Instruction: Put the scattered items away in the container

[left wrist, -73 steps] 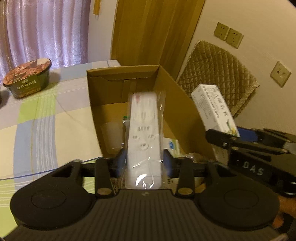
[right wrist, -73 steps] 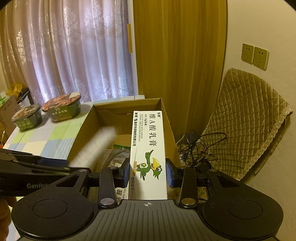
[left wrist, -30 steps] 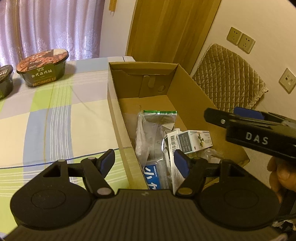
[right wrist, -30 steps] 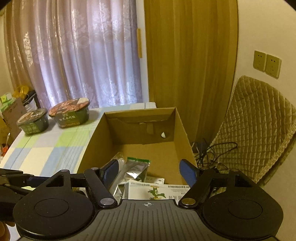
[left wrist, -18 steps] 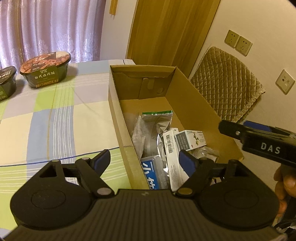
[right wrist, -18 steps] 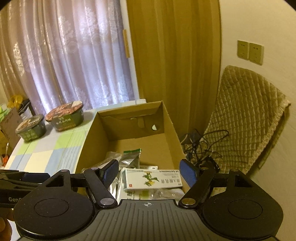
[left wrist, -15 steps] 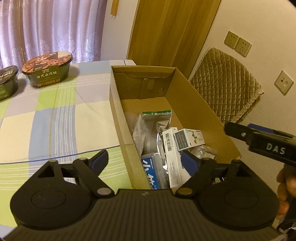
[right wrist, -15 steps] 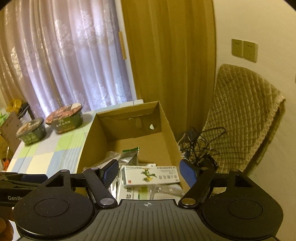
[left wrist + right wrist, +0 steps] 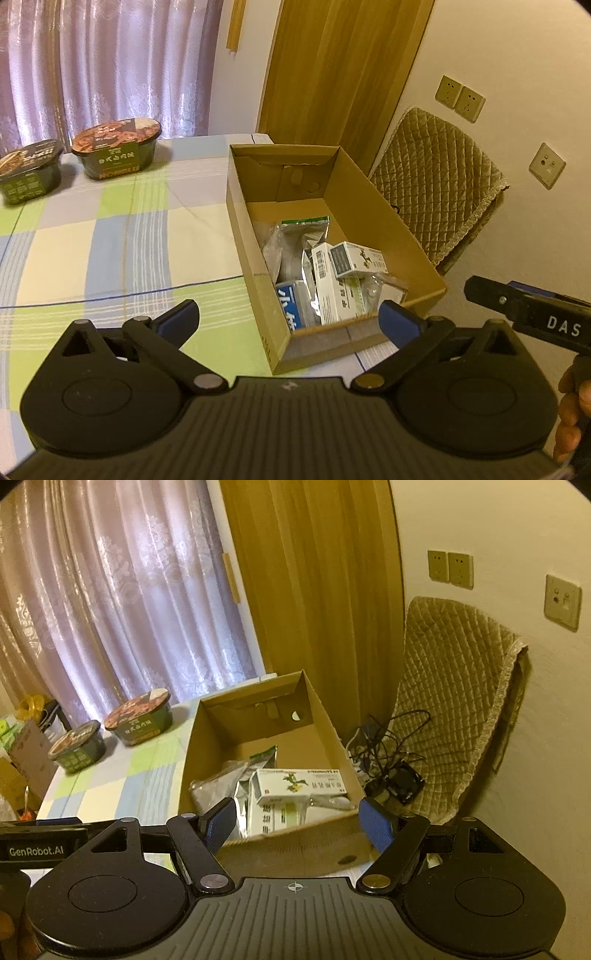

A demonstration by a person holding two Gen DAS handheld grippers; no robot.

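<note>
Both grippers have pulled back and up from the box since a couple of seconds ago: the bagged white remote the left one carried and the white carton with the green bird that the right one carried are out of the jaws now, and the carton lies in the box.

Largest first: the table under its checked cloth (image 9: 110, 236), green, blue and cream squares, runs off to the left. On its right edge sits the open cardboard box (image 9: 240, 221), long side pointing away from the cameras. Behind it a quilted tan chair cover (image 9: 436, 192) hangs against the wall.

Inside the box, at the near end, there's a jumble: a silver foil pouch with a green top (image 9: 304, 236), a white carton with a green bird (image 9: 301, 781) lying crosswise on top, a white carton with a barcode (image 9: 328, 284) beneath it, and a blue-and-white packet (image 9: 290, 304) against the left wall. The remote I can't pick out in the pile.

Left gripper (image 9: 288, 319): jaws spread wide, blue pads well apart, nothing between them, hovering short of the box's near wall. Right gripper (image 9: 297, 821): same story, wide open, empty, touching nothing, framing the near end of the box from above.

Far left on the cloth, two sealed noodle bowls (image 9: 116, 147) stand side by side.
</note>
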